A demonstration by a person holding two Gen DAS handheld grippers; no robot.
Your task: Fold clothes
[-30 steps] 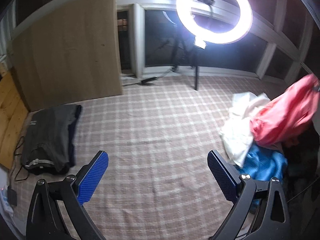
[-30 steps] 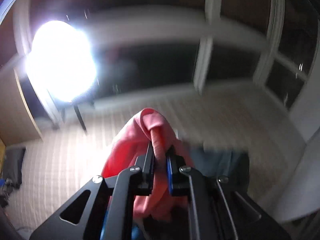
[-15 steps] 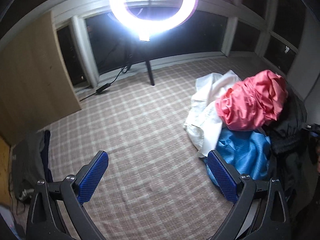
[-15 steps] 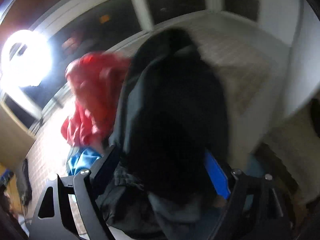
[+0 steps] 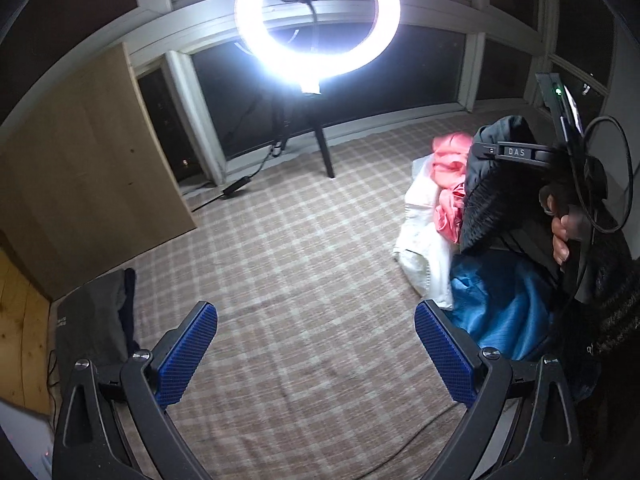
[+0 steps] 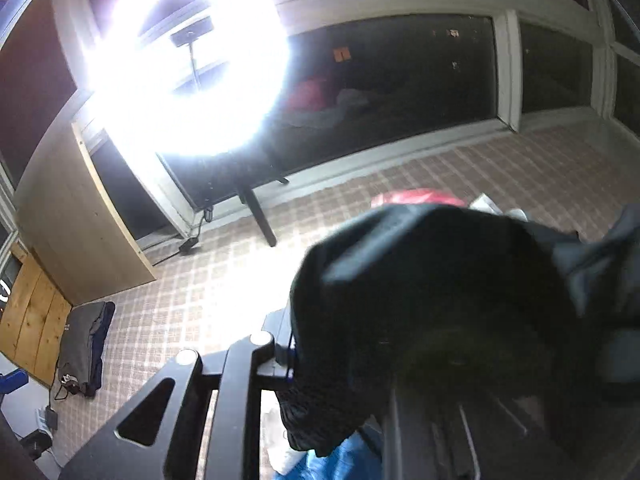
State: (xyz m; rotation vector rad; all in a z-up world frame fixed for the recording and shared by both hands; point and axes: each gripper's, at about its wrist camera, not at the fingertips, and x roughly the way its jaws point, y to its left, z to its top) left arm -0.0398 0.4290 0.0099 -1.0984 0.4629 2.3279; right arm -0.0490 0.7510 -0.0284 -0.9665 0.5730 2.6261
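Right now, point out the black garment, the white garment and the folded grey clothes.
black garment [image 5: 496,196], left wrist view, its lifted front.
white garment [image 5: 424,252], left wrist view, its lower fold.
grey clothes [image 6: 80,344], right wrist view, the top of the stack.

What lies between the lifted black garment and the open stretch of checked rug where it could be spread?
Nothing visible. The black garment hangs from the right gripper; the checked rug beside the pile is bare, with the open left gripper over it.

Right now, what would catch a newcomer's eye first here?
The glaring ring light on its tripod by the dark windows. Next, the black jacket lifted in the right claw above the pink, white and blue pile. The left claw hangs open over the checked rug.
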